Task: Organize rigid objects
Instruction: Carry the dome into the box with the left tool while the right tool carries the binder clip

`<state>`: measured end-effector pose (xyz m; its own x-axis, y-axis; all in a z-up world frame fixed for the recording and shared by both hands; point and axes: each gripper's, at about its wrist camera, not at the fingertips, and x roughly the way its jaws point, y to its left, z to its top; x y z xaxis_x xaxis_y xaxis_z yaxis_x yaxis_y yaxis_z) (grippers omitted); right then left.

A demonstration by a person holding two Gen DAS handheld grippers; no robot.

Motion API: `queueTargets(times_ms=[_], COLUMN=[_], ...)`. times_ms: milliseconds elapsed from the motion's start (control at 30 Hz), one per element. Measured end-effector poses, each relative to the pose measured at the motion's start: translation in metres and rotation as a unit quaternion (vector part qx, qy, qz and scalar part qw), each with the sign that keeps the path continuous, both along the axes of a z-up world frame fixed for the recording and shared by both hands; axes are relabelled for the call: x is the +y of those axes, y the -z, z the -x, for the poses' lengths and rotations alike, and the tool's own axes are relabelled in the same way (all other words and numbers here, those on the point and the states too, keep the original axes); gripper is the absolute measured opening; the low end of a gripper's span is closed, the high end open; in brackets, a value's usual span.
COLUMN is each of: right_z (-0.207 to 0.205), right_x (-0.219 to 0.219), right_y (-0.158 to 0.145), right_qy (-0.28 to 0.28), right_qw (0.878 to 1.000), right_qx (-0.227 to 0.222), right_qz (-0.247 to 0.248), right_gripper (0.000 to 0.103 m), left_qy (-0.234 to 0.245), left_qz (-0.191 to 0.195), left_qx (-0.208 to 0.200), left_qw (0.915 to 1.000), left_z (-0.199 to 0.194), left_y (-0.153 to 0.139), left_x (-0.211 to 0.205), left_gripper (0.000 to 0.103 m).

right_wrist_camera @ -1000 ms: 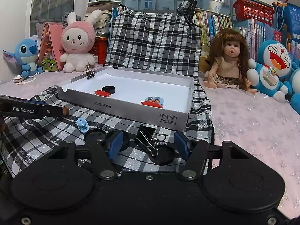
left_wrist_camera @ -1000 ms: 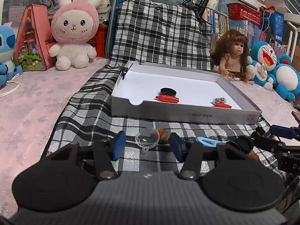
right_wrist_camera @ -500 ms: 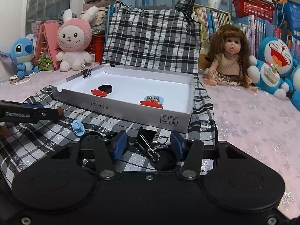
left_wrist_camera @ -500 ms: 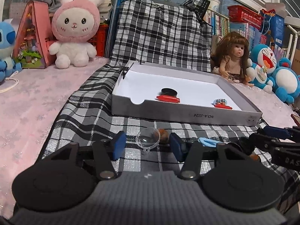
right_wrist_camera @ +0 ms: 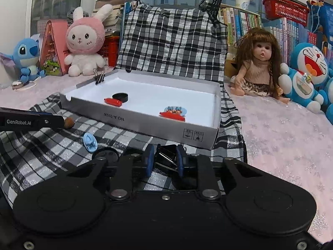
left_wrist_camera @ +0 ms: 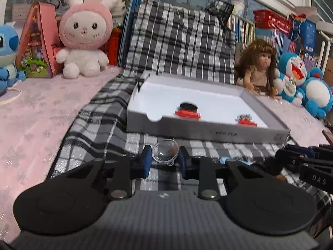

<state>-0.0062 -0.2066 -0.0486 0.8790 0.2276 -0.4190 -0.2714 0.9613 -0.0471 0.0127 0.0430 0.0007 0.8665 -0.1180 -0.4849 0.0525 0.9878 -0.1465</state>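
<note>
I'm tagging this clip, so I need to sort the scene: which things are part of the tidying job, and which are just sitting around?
Job:
box
clear dome, between left claw pads
binder clip, in right claw
blue clip
nut
black disc

Lying about:
bunny
doll
Doraemon
Stitch
books
</note>
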Motion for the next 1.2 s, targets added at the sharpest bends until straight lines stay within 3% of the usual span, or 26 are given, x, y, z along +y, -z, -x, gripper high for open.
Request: queueTargets(times_ms=[833,1200], right_z=[-0.015,-0.057], right_x=[-0.009,-0.031], right_y=[-0.042,-0.059], right_qy=[0.015,0.041], right_qw=[0.999,0.996], right_qx=[-0.029,0.012], right_qz=[-0.033,-0.081], right_gripper=[0.022,0.022], left_qy=[0.020,0.026], left_qz=[0.000,0.015], left_qx=[-0.014,-0.002], left_qw=[0.9997,0.9995], left_z=[-0.028,-0.067], left_y=[-0.036,-0.051], left_x=[-0.010,-0.009], left_gripper=[0.032,0.032])
